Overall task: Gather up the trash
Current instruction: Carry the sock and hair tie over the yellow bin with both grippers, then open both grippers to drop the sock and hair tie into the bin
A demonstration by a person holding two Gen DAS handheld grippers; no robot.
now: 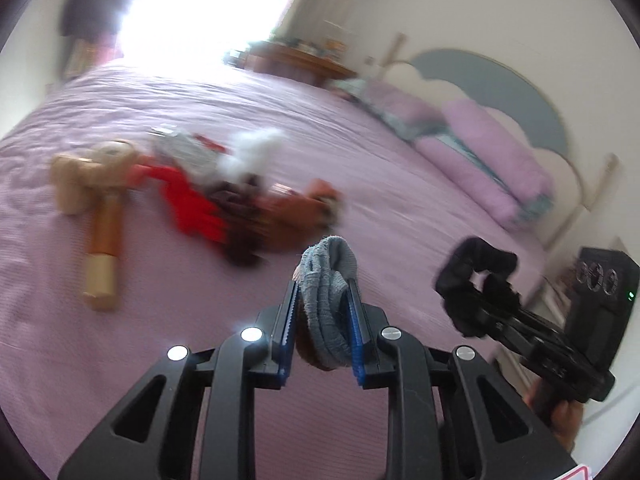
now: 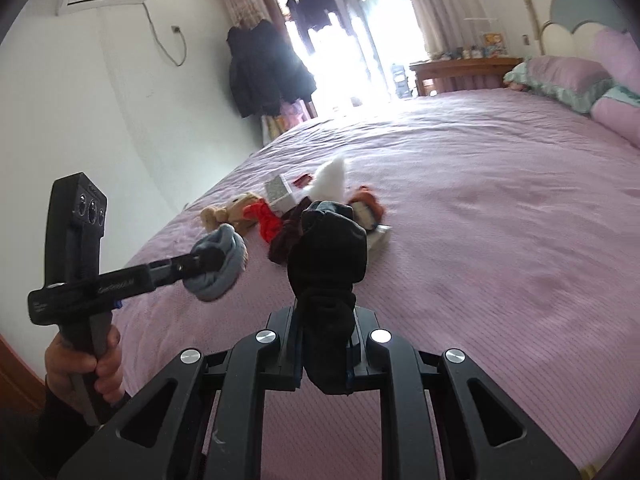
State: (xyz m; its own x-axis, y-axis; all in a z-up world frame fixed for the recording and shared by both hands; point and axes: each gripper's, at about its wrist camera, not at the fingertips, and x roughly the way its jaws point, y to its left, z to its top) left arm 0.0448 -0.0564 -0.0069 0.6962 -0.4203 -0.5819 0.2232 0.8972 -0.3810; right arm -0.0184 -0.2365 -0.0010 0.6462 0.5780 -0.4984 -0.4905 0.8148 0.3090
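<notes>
My left gripper (image 1: 325, 298) is shut on a grey-blue rolled sock (image 1: 326, 280) and holds it above the purple bed (image 1: 360, 160); the sock also shows in the right wrist view (image 2: 218, 264). My right gripper (image 2: 325, 320) is shut on a black sock (image 2: 328, 256), also raised over the bed; it shows at the right of the left wrist view (image 1: 476, 280). A pile of items lies on the bed ahead: a tan plush toy (image 2: 228, 212), a red cloth (image 2: 266, 220), a white tissue (image 2: 332, 180), a dark maroon cloth (image 2: 284, 240), a silver box (image 2: 278, 192).
Purple pillows (image 2: 568, 76) and a headboard (image 2: 580, 12) stand at the right. A wooden desk (image 2: 464, 68) is at the far side by a bright window. Dark coats (image 2: 264, 72) hang at the left wall. The left wrist view is motion-blurred.
</notes>
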